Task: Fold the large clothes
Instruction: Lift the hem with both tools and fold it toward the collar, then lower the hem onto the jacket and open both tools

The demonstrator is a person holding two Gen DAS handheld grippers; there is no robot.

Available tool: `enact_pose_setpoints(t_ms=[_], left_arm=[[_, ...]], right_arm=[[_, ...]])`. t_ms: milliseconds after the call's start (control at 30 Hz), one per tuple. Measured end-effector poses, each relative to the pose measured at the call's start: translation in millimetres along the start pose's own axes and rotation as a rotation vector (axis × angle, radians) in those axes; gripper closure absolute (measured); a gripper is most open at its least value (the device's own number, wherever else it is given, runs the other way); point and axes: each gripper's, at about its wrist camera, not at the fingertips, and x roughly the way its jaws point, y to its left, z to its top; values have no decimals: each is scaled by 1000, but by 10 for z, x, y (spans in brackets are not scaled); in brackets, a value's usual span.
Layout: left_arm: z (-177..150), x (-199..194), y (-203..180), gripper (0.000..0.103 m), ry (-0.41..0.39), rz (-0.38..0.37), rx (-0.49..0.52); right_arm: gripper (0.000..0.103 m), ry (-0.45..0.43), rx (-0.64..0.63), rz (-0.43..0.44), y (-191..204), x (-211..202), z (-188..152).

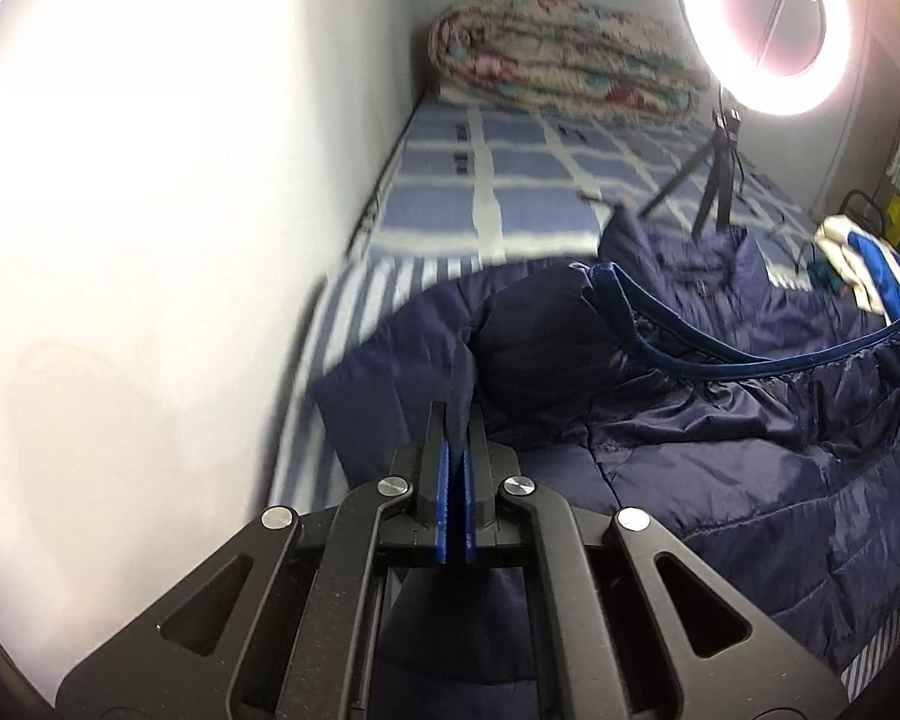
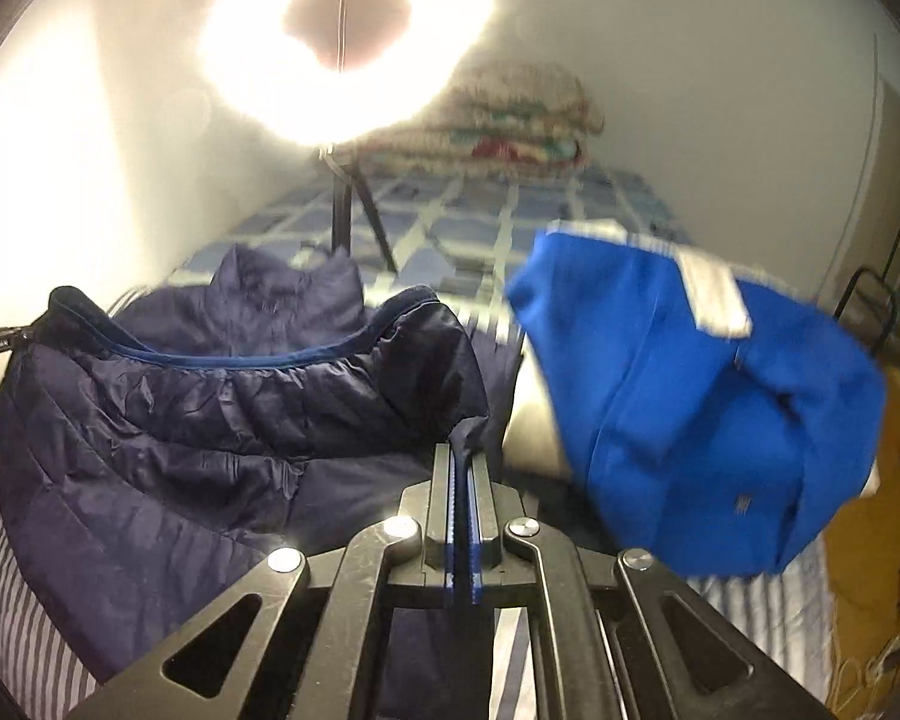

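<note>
- Your left gripper (image 1: 457,420) is clamped on a fold of the navy jacket (image 1: 720,408), its pads pressed together with cloth between them.
- Your right gripper (image 2: 463,456) pinches another edge of the same jacket, jaws closed on the fabric.
- The jacket lies rumpled on the striped bed sheet (image 1: 354,300), spreading toward 3 o'clock in the left view.
- A blue garment (image 2: 690,408) sits at 2 o'clock of the right gripper.
- A ring light (image 1: 768,30) glares at 1 o'clock in the left view, a folded quilt (image 1: 558,54) at 12.
</note>
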Motion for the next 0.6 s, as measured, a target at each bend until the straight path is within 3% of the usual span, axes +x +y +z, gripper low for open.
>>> enact_pose_setpoints(t_ms=[300,467,567,600], left_arm=[[721,604,-55,102,-59,105,14],[646,1242,-141,101,2,190,10],[545,1534,-237,94,57,262,46],[538,1556,-257,87,60,278,51]], right_arm=[[103,0,-42,-197,81,759,627],[103,49,-113,-304,224,1219,632],[103,93,-180,-354,308,1416,556],[102,106,-193,-369,320,1455,538]])
